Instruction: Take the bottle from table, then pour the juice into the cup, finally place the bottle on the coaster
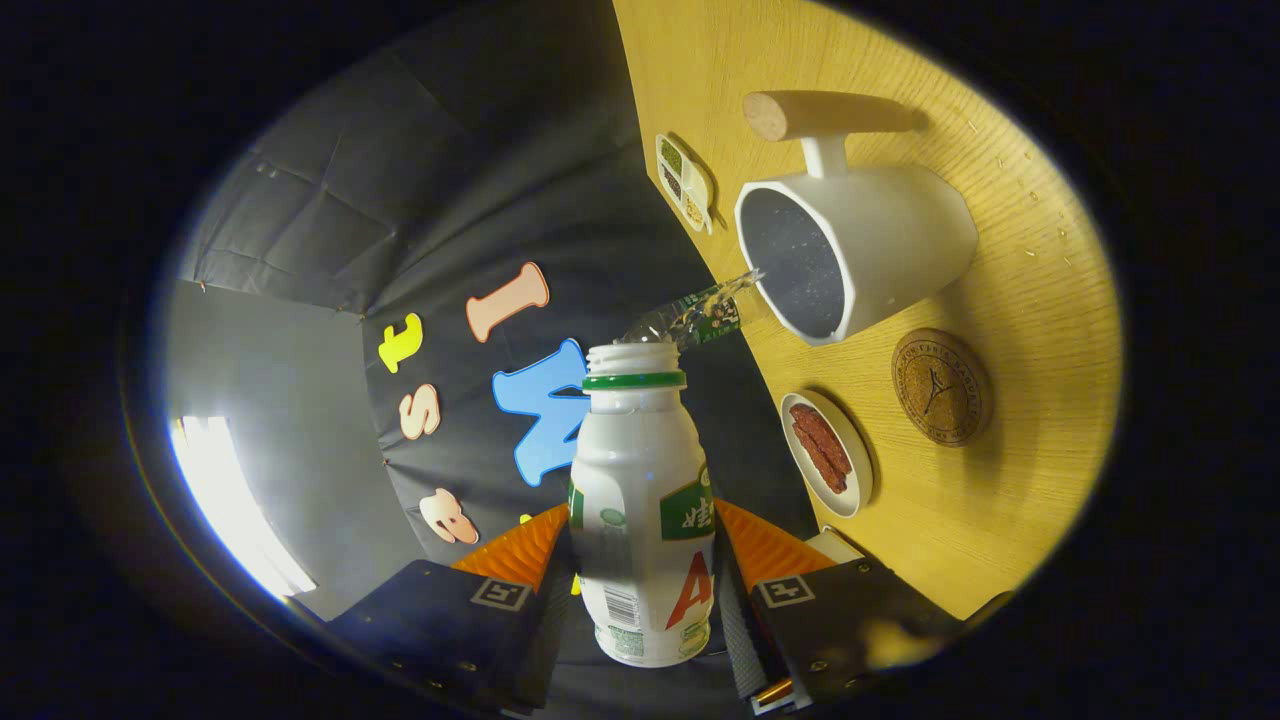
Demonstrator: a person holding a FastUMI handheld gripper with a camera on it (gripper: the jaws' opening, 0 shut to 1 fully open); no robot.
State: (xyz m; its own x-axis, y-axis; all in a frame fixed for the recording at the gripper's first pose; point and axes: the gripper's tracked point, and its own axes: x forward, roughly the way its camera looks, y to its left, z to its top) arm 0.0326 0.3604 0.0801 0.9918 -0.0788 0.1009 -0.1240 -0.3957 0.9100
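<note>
The tool point(642, 560) is clamped on the bottle point(640, 500), one finger pressing each side of its white body. The bottle has no cap; a green ring sits below its open mouth. A clear stream point(700, 315) runs from the mouth across to the rim of the cup point(880, 245), just ahead of the fingers. The cup is white with a dark speckled inside and a wooden handle point(815, 113) on a white stem. It stands on the wooden table point(1010, 480). Beside the cup lies the round cork coaster point(941, 387), bare. Near the coaster, a small white dish point(827, 452) holds dark red strips. Beyond the cup, a small divided tray point(684, 182) holds green and pale bits.
</note>
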